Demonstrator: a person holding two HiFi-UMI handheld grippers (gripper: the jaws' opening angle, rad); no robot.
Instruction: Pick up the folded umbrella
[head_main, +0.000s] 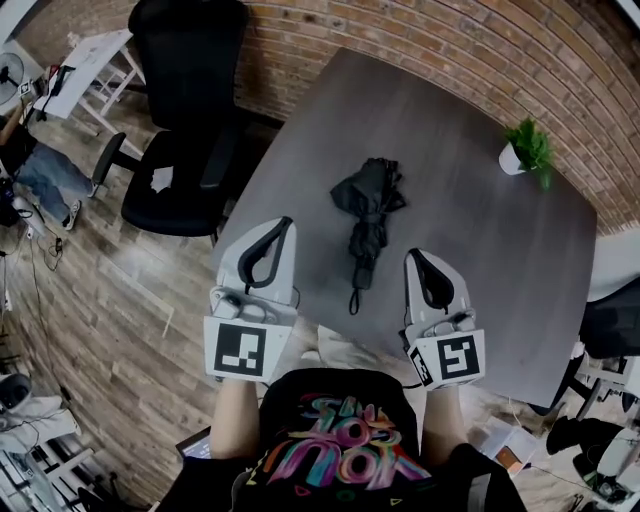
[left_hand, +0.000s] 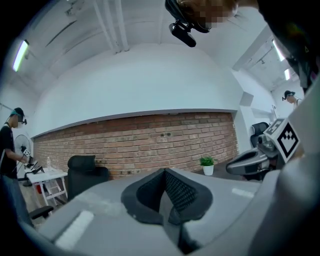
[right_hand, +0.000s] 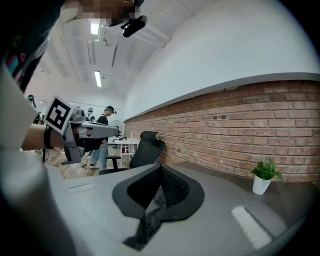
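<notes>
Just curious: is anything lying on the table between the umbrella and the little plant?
No. In the head view, only bare table lies between umbrella and plant.

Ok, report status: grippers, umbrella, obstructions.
Both shut, empty: left gripper, right gripper. Umbrella folded on table, ahead between them, untouched. Nothing in the way; plant at far corner.
</notes>
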